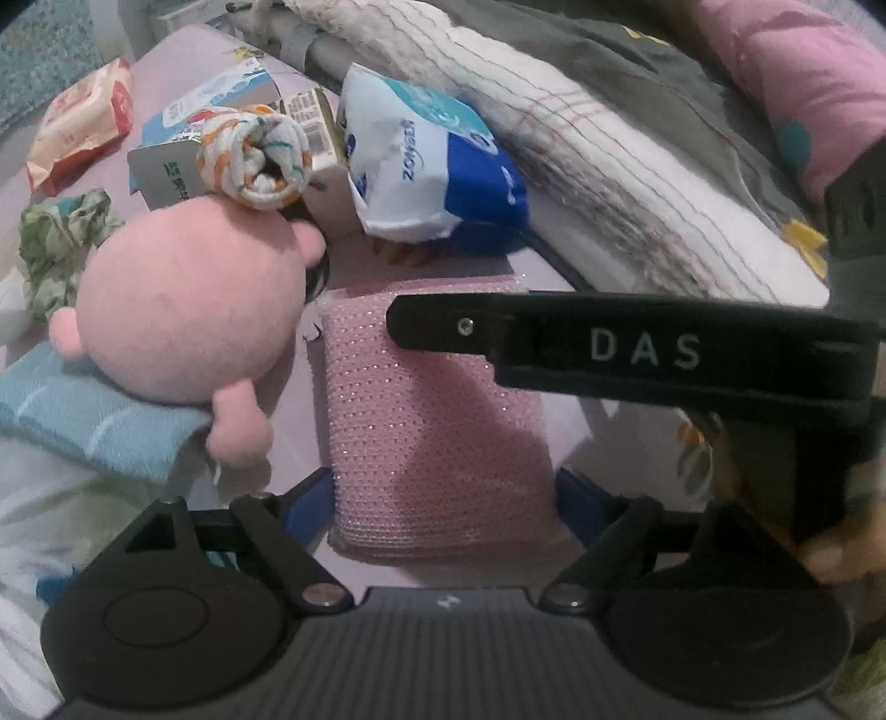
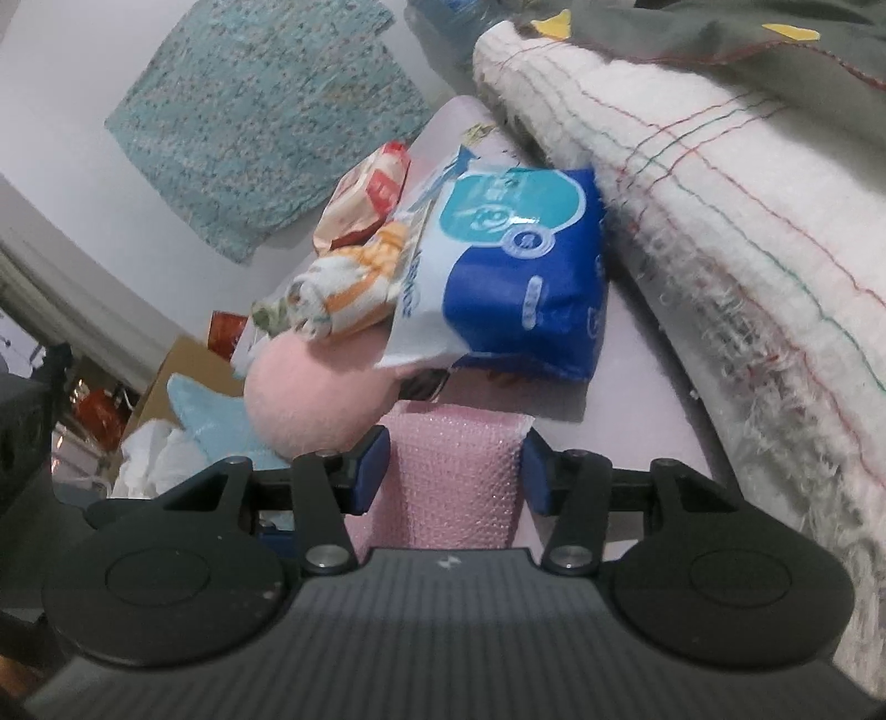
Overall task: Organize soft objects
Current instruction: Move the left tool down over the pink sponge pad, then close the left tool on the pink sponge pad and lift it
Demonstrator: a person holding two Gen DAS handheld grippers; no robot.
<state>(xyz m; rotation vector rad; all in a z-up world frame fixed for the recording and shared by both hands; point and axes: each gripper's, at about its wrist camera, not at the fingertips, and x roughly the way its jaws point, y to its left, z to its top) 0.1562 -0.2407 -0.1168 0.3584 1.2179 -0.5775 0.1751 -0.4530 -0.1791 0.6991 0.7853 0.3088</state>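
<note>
- My right hand-held gripper [image 2: 457,471] seems clamped on the pink sponge cloth [image 2: 457,476], though pad contact is blurry.
- Left hand-held gripper [image 1: 443,498] straddles it, wide, on the pink desk [image 1: 183,50].
- Next: lift and place it neatly.

From my left gripper [image 1: 443,498] the pink sponge cloth [image 1: 437,410] fills the lane straight ahead, and the right gripper [image 2: 457,471] crosses it, one black finger [image 1: 609,343] barring the far half. To the left the pink plush toy [image 1: 183,299] crowds close against the cloth's edge, leaving only a thin strip of pink surface [image 1: 310,421] between them. Ahead, the blue and white tissue pack [image 1: 437,166] and the rolled striped sock [image 1: 255,160] close the way. On the right the white quilted blanket [image 2: 720,221] walls off that whole side. Bare surface beside the blanket [image 2: 637,399] looks passable, though blur makes me unsure.
</note>
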